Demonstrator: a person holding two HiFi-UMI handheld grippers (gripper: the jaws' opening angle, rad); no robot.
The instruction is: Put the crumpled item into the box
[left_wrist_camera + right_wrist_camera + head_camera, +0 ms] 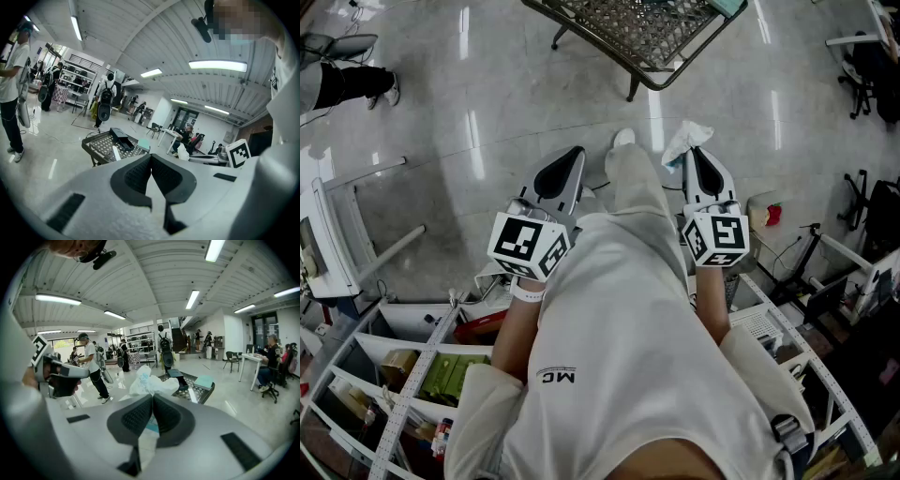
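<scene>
Right gripper view: crumpled item [146, 383] is pinched in right claw [153, 398] — box [177, 376] is seen straight ahead on mesh tabletop [206, 391]. Left claw [151, 158] is pressed together, empty.

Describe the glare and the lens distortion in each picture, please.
Head view: long white glare streaks on the glossy floor, edges bent. Left gripper view: strong fisheye, dark round border, one ceiling lamp blown out. Right gripper view: same fisheye; the crumpled item in the right tool looks very bright.
</scene>
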